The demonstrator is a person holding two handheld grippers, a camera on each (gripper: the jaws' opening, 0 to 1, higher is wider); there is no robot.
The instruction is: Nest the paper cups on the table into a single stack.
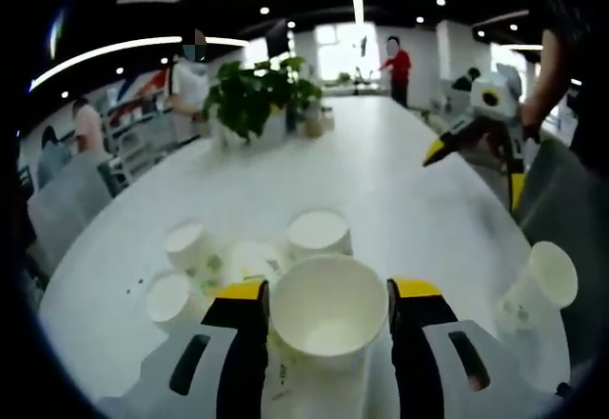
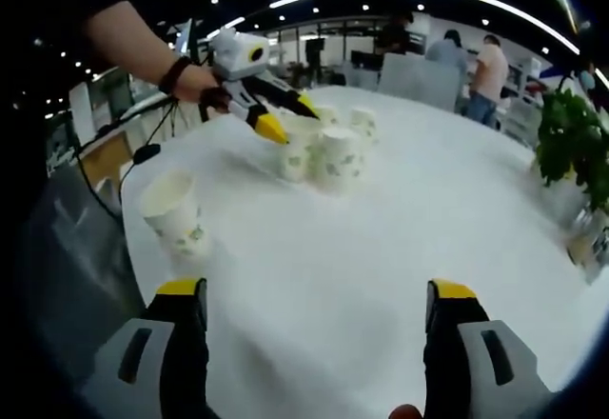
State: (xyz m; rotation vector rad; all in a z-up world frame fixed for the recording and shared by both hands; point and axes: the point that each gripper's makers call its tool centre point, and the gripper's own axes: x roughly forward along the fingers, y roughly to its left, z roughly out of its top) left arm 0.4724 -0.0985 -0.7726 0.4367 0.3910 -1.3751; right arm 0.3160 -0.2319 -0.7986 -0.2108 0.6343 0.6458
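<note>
So I'm holding a paper cup [image 1: 328, 312] with my left gripper [image 1: 326, 307], mouth up, fingers [image 1: 240, 319] pressing on either side of it. Just behind it, more cups [image 1: 319, 233] are sitting bunched together on the white desk [image 1: 400, 181], close enough to crowd anything I'm doing there. One lone cup [image 1: 542, 290] is standing well off to the right near the desk edge.

My right gripper [image 2: 319, 307] is hanging wide open over bare desk with nothing between its fingers [image 2: 181, 309]. In the right gripper view, that lone cup [image 2: 174, 211] is off to the left, apart from the cluster [image 2: 328, 152] where the left gripper [image 2: 271, 114] is working.

Further back, a potted plant [image 1: 255, 95] is taking up the middle of the desk, and a few people [image 1: 398, 67] are standing around the far end.
</note>
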